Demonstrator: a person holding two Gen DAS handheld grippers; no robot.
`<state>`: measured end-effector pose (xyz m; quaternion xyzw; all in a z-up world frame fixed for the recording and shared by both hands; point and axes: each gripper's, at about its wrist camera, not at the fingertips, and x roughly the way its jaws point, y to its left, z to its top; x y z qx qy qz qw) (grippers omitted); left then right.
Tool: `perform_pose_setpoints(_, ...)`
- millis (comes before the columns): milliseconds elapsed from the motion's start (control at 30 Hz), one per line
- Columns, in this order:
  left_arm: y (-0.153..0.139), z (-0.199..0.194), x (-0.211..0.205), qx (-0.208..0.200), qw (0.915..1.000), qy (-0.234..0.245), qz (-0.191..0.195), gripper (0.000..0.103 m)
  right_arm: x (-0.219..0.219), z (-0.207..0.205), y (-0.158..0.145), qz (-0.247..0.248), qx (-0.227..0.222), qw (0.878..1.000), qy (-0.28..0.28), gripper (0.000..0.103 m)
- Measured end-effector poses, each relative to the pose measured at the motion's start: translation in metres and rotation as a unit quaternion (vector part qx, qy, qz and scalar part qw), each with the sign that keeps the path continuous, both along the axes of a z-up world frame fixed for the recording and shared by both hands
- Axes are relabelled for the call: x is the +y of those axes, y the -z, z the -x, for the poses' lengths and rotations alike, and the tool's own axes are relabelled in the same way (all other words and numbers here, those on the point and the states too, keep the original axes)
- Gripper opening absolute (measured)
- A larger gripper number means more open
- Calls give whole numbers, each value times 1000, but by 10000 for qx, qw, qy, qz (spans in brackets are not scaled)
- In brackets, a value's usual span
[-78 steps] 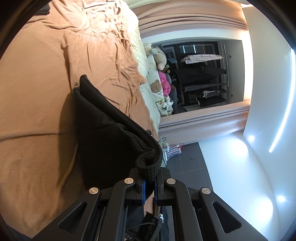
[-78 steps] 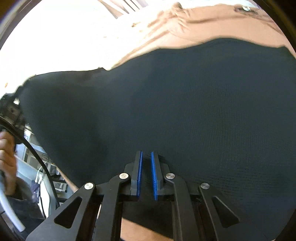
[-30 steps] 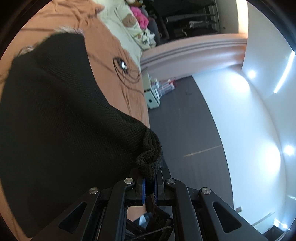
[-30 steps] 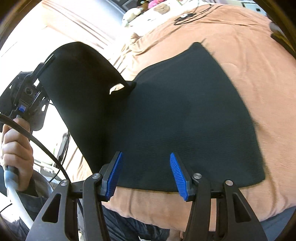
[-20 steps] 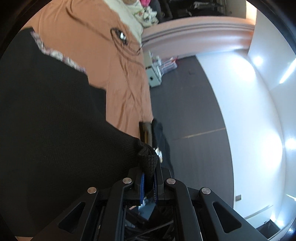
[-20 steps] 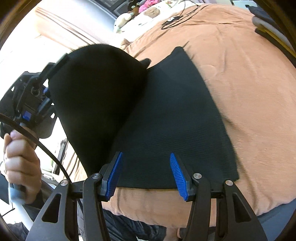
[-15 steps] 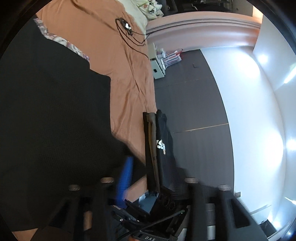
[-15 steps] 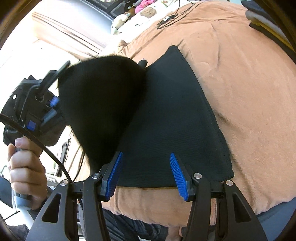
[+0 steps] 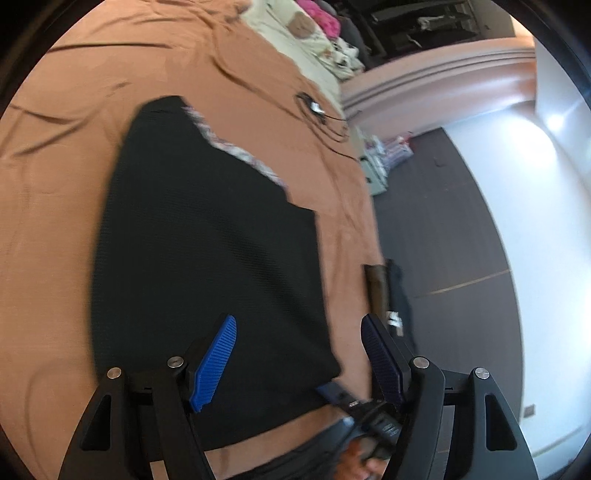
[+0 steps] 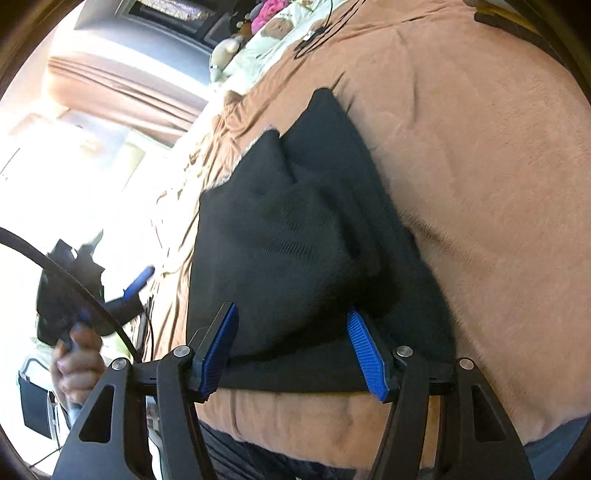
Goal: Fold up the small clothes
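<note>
Lying folded on the bed (image 9: 55, 206): garment (image 9: 207, 258), near the front edge, cable (image 9: 321, 114) behind it.

My left gripper (image 9: 299, 362) has matt black plastic arms and ribbed blue pads (image 9: 214, 363) (shiny metal screws too). The black garment (image 9: 207, 266) is matt textured knit; the brown bedspread (image 10: 480, 184) looks softly fuzzy cloth.

I'm in a home bedroom: a bed with an orange sheet (image 9: 74, 184), stuffed toys (image 10: 271, 13) at its far end, curtains (image 10: 122, 88) left
</note>
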<state>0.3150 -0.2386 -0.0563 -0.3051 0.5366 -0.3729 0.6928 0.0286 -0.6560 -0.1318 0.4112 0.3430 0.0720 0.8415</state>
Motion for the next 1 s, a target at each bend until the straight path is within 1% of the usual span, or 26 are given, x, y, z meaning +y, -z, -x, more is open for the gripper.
perform_pose_setpoints(33, 4, 0, 6, 14, 9999, -50, -92, 71, -1, -1, 1, 11, 2, 10000, 26, 59)
perform_pose_setpoints(100, 11, 1, 17, 38, 9996, -140, -234, 70, -5, 1, 2, 37, -17, 10000, 80, 52)
perform_pose_setpoints(133, 15, 1, 22, 56, 9993, -187, -304, 70, -7, 2, 3, 42, -20, 10000, 73, 47)
perform_pose_setpoints(200, 22, 4, 33, 82, 9986, -282, -436, 70, -6, 2, 5, 45, -16, 10000, 65, 43)
perform_pose_setpoints(300, 31, 6, 42, 101, 9973, -386, -624, 70, -8, 1, 4, 142, 23, 9999, 59, 33)
perform_pose_setpoints(367, 39, 9, 49, 197, 9958, -443, -775, 69, -8, -1, 4, 224, 79, 9997, 69, 20)
perform_pose_setpoints(400, 45, 11, 52, 280, 9952, -446, -820, 66, -7, -6, 0, 254, 94, 9996, 87, 16)
perform_pose_setpoints(433, 48, 11, 53, 320, 9948, -449, -850, 65, -7, -6, -1, 285, 107, 9995, 130, 9)
perform_pose_setpoints(467, 53, 14, 54, 358, 9942, -453, -911, 64, -8, -7, -3, 305, 100, 9993, 180, 5)
perform_pose_setpoints(533, 60, 20, 55, 428, 9932, -403, -1004, 60, -10, 0, -9, 303, 25, 9993, 217, 2)
perform_pose_setpoints(567, 65, 22, 54, 485, 9929, -355, -1029, 56, -8, 3, -13, 358, -22, 9991, 224, 1)
perform_pose_setpoints(633, 74, 28, 53, 626, 9915, -287, -1108, 53, -5, 10, -18, 479, -98, 9986, 215, 1)
perform_pose_setpoints(700, 79, 33, 52, 646, 9902, -233, -1214, 48, -2, 18, -24, 539, -186, 9981, 221, 1)
perform_pose_setpoints(833, 79, 37, 54, 628, 9904, -187, -1216, 48, -2, 39, -33, 549, -366, 9974, 293, 1)
perform_pose_setpoints(900, 79, 39, 55, 649, 9902, -177, -1224, 47, -5, 49, -32, 515, -414, 9972, 354, 1)
perform_pose_setpoints(1000, 79, 42, 53, 624, 9901, -142, -1252, 47, -10, 64, -27, 479, -354, 9974, 416, 1)
